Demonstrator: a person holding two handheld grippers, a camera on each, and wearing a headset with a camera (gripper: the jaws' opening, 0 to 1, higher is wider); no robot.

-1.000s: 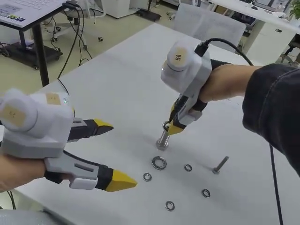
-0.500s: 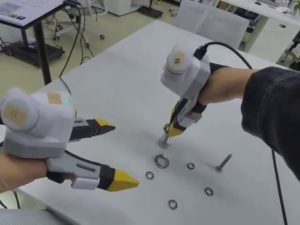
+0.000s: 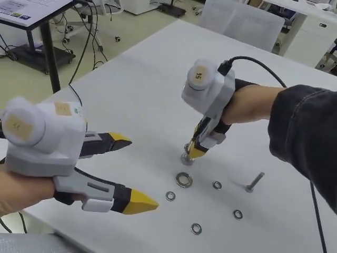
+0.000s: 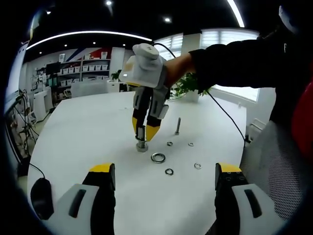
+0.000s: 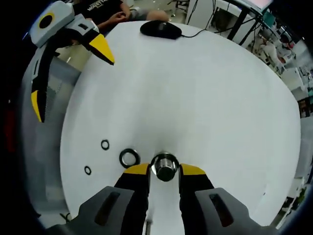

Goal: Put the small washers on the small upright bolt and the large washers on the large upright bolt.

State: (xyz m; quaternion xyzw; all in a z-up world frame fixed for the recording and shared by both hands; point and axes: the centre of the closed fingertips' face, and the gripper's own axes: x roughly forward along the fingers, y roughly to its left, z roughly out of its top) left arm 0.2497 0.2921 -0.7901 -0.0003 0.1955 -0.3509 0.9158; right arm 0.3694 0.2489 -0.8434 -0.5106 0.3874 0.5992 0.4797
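Note:
The large bolt (image 3: 186, 158) stands upright on the white table (image 3: 131, 95). My right gripper (image 3: 192, 153) points down over it. In the right gripper view its jaws are shut on a large washer (image 5: 165, 167) that rings the bolt's top. Another large washer (image 3: 184, 179) lies flat just in front of the bolt, with several small washers (image 3: 170, 196) scattered around it. The small bolt (image 3: 254, 182) lies on its side to the right. My left gripper (image 3: 134, 171) hovers open at the near left, with nothing between its jaws.
A computer mouse (image 5: 160, 29) with its cable rests on the table beyond the left gripper. The table's near edge (image 3: 79, 232) runs just under the left gripper. A chair (image 3: 239, 23) and desks stand past the far edge.
My right gripper has come down, bringing the large washer from just above the bolt's tip onto its top. The left gripper has stayed put.

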